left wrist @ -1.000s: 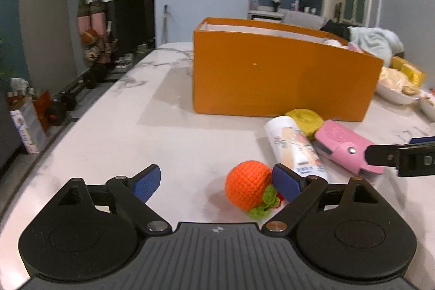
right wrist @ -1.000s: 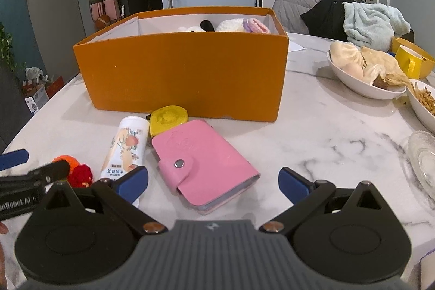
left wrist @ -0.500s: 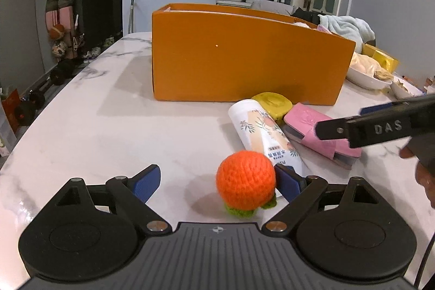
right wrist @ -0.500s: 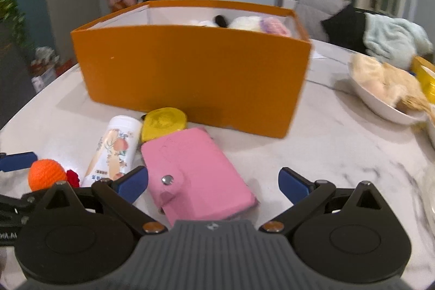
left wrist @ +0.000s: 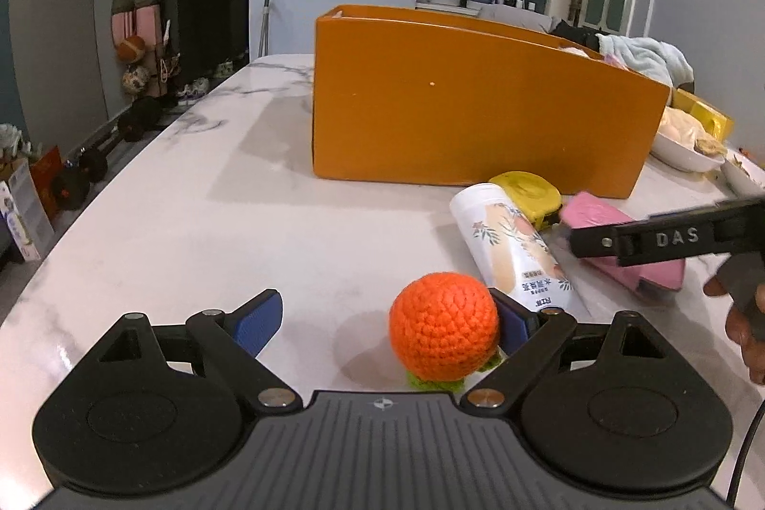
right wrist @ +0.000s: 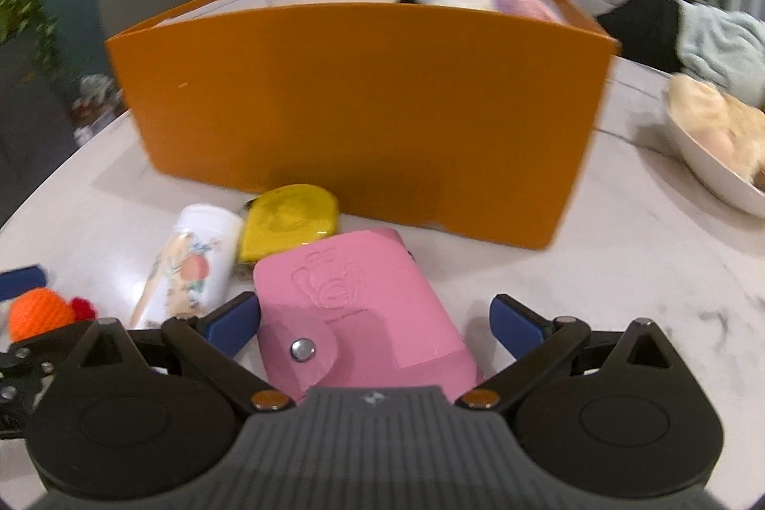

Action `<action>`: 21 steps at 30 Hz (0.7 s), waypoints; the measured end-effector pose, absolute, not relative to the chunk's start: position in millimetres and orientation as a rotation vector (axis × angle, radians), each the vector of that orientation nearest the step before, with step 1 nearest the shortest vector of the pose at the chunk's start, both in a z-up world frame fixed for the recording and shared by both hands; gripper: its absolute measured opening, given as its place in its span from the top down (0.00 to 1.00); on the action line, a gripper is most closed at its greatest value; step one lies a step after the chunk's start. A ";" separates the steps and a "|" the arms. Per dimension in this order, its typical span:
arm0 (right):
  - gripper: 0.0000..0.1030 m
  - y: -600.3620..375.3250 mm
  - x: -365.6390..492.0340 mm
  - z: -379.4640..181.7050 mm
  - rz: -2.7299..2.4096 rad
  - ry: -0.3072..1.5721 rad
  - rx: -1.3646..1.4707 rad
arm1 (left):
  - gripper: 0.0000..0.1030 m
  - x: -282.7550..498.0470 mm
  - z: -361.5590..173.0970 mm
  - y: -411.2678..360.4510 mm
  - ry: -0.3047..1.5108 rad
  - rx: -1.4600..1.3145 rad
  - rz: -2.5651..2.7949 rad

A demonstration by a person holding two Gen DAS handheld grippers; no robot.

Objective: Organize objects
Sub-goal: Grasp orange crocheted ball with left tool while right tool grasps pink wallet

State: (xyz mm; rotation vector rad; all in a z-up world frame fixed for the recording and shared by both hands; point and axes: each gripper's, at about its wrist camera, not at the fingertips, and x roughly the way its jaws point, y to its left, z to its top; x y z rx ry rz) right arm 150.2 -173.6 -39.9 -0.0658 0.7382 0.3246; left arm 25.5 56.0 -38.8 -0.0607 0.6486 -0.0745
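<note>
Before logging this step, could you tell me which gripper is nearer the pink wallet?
Right. The right gripper is open around the pink wallet; the left gripper is off by the orange ball.

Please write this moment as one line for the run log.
left tool: open, crochet orange between fingers | right tool: open, around pink wallet | orange box: behind | nothing lifted yet

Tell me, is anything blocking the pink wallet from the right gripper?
Nothing visible. The pink wallet already lies between the open fingers of the right gripper. On its way into the orange box, only the box's tall front wall stands ahead, so it must be lifted over.
</note>
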 end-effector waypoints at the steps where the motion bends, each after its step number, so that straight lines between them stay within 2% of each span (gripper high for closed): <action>1: 0.01 -176.6 147.1 -40.5 0.304 0.734 -0.059 | 0.00 25.8 -39.2 57.0 0.649 -0.064 -0.077; 12: 0.01 -181.2 105.1 -38.5 0.424 0.702 -0.072 | 0.00 23.0 -37.2 49.5 0.637 -0.051 -0.105; 16: 0.01 -172.5 113.4 -35.8 0.327 0.662 -0.150 | 0.00 28.3 -37.3 40.8 0.651 -0.023 -0.109; 19: 0.02 -172.0 125.2 -37.6 0.374 0.676 -0.122 | 0.06 25.4 -37.4 33.3 0.643 0.009 -0.113; 21: 0.03 -168.8 128.1 -41.9 0.389 0.688 -0.134 | 0.16 21.3 -38.1 31.3 0.633 0.017 -0.125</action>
